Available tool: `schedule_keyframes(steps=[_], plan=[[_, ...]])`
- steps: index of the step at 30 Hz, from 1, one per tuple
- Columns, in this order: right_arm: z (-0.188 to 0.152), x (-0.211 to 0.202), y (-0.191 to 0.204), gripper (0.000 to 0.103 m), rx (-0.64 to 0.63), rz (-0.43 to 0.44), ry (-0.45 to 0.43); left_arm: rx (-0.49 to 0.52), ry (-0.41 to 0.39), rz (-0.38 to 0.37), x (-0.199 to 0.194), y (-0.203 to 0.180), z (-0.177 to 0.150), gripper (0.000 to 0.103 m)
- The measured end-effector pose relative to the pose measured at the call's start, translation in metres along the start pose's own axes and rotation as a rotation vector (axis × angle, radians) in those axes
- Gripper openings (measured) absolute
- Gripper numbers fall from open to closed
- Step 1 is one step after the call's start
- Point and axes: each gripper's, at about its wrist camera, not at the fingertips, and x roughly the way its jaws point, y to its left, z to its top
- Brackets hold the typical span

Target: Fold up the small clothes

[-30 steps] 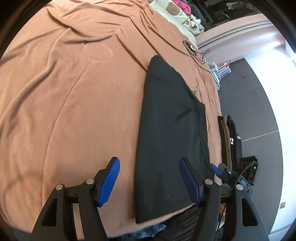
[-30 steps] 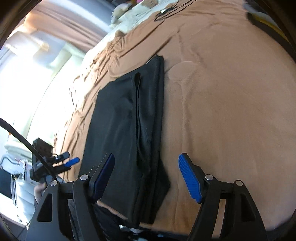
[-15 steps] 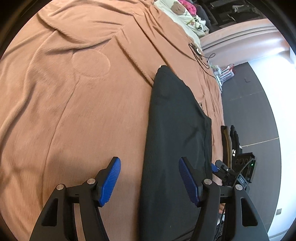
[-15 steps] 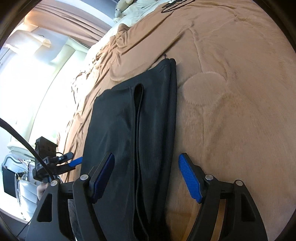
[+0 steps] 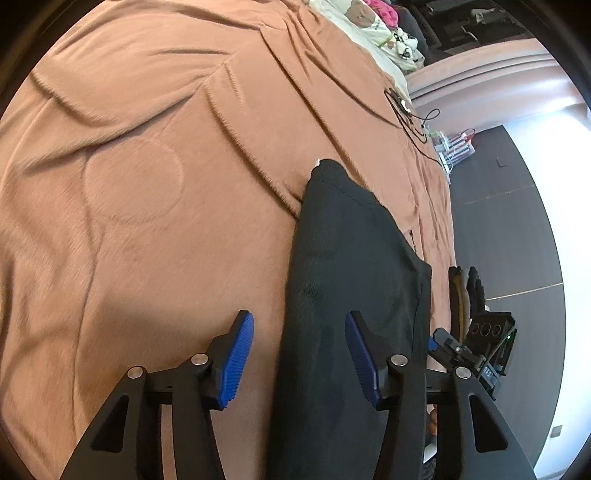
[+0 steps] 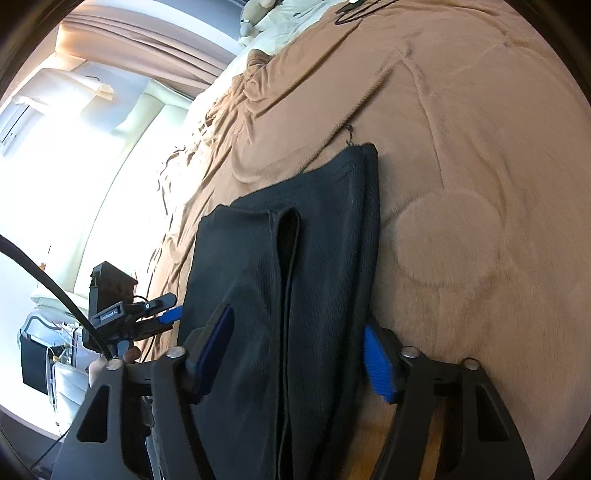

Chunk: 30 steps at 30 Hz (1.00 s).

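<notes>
A black garment (image 5: 351, 280), folded lengthwise into a long strip, lies flat on the brown bedspread (image 5: 147, 184). It also shows in the right wrist view (image 6: 295, 266), with a fold seam running down its middle. My left gripper (image 5: 299, 354) is open, its jaws straddling the garment's left edge near the near end. My right gripper (image 6: 299, 350) is open, its jaws straddling the garment's right half near the near end. Neither holds the cloth. The other gripper appears at the garment's far side in each view.
A round imprint (image 5: 133, 181) marks the bedspread beside the garment. Cream pillows (image 5: 369, 29) and a black cable (image 5: 410, 114) lie at the head of the bed. Dark floor (image 5: 498, 221) runs along one bed edge; a bright window and curtains (image 6: 110, 110) stand on the other.
Both grippers have moved forward along the garment and lower toward it; its near end is now under and between the jaws. The garment has not moved.
</notes>
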Motion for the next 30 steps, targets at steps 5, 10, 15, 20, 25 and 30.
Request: schedule_keyframes(steps=[5,10,15,20,25,30], plan=[[0.016,0.015,-0.004,0.038,0.006,0.008,0.011,0.008,-0.018,0.016,0.006,-0.006,0.013,0.042],[0.027,0.024,-0.01,0.015,0.015,-0.003,0.023,-0.009,-0.025,0.01,0.015,-0.005,0.025,0.029],[0.027,0.008,-0.003,0.008,-0.018,-0.046,-0.059,0.002,-0.047,0.011,0.016,-0.009,0.032,0.025],[0.023,0.004,-0.012,0.011,0.06,-0.028,-0.046,0.017,-0.028,0.024,0.017,-0.007,0.036,0.028],[0.02,0.011,-0.01,0.034,0.094,0.019,0.006,0.009,-0.018,0.003,0.021,-0.005,0.043,0.036],[0.024,0.015,0.002,0.054,0.047,0.042,0.006,0.012,-0.017,-0.007,0.027,-0.006,0.048,0.04]])
